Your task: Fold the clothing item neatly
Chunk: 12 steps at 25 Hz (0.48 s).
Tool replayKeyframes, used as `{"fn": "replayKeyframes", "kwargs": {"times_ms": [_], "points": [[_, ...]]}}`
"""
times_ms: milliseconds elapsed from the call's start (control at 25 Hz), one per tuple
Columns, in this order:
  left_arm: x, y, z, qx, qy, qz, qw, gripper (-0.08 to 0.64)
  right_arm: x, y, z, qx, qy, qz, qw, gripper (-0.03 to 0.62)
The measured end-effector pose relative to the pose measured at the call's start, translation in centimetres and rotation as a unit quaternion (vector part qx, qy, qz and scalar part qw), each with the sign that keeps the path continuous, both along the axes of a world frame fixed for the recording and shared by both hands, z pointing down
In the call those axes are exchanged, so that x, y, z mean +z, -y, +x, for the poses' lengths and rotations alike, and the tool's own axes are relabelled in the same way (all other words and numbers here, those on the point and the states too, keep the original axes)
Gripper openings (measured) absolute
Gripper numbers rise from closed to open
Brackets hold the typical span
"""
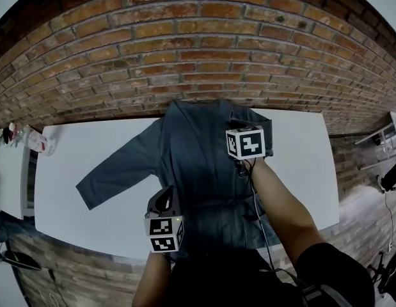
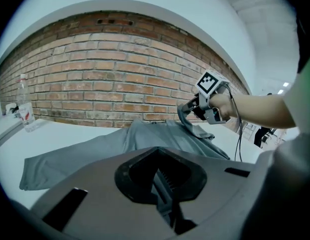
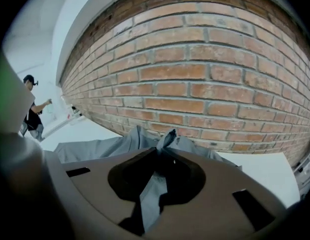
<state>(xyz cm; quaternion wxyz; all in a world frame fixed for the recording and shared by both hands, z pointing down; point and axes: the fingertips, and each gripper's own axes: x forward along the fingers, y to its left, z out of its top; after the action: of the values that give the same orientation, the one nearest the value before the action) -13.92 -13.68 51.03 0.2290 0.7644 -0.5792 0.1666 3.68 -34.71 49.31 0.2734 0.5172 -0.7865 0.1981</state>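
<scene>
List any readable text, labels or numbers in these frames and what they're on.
No text can be read in any view.
Left marker cube: black-and-white square patterns only, no letters or digits.
Right marker cube: the same, patterns only.
Bottle: it has a reddish label, too small and blurred to read.
Jacket: no print or tag visible.

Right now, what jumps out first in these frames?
A grey-blue garment spread on the white table against a brick wall, one sleeve stretched out left. The right gripper is shut on a pinch of its fabric, lifted above the garment's right side; the left gripper sits at the near hem.
</scene>
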Motion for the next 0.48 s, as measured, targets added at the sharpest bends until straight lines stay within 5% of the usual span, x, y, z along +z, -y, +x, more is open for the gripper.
{"fn": "replayKeyframes", "kwargs": {"times_ms": [160, 480], "points": [[0.4, -0.4, -3.2, -0.004, 0.008, -0.007, 0.9999, -0.002, 4.6, 0.5, -4.9, -0.033, -0.039, 0.003, 0.999, 0.037], [0.8, -0.5, -6.4, 0.005, 0.012, -0.008, 0.9999, -0.002, 9.6, -2.3, -11.0, -0.093, 0.045, -0.071, 0.992, 0.143]]}}
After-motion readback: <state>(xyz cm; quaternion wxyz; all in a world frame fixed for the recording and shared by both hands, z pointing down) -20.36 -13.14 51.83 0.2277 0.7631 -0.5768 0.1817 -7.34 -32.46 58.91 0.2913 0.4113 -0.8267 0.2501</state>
